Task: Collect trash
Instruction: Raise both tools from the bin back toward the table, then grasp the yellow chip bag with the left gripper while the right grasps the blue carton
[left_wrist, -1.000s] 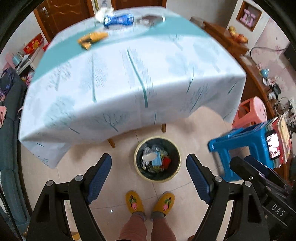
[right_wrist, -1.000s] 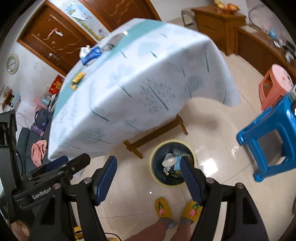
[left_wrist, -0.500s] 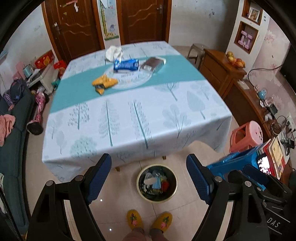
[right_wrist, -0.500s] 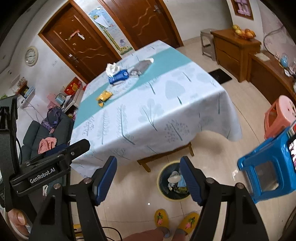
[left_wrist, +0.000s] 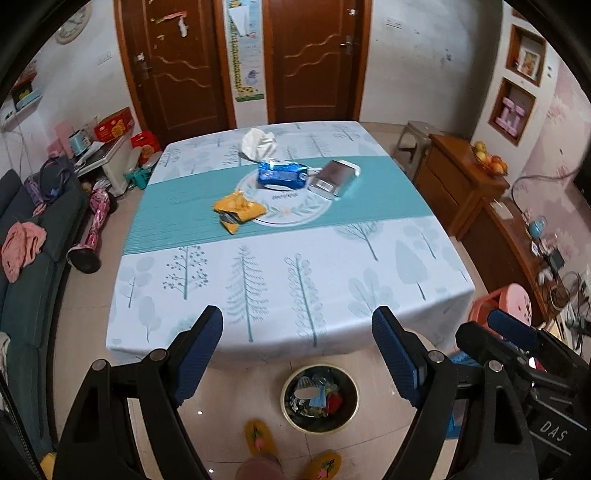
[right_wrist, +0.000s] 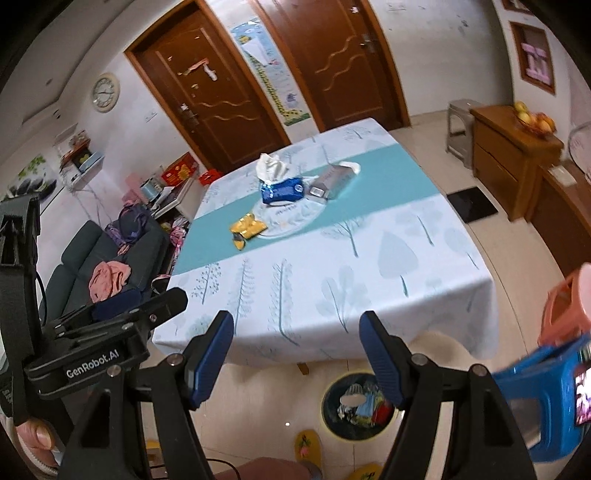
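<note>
Trash lies in a loose cluster at the middle of the surface (left_wrist: 280, 266), well apart from both tongs: in the left wrist view a yellow wrapper (left_wrist: 238, 211) sits on the teal band of the cloth, a blue packet (left_wrist: 282, 174) and a silver box (left_wrist: 334, 179) just beyond it, a white tissue (left_wrist: 258, 144) behind them. The left tongs (left_wrist: 297, 354) hang released, jaws wide with nothing between, over the near edge; judged from this, they are lined up for a reach. Below, on the tiled floor by the person's yellow slippers, a bin (left_wrist: 320, 398) already holding scraps stands close to the surface's edge, handy for drops. Two brown doors close the room behind, a sofa at left, a wooden cabinet at right. In the right wrist view the right tongs (right_wrist: 297, 354) are likewise spread and empty, the left device beside them at the lower left. A blue stool (right_wrist: 546, 398) and a pink one crowd the right edge.
</note>
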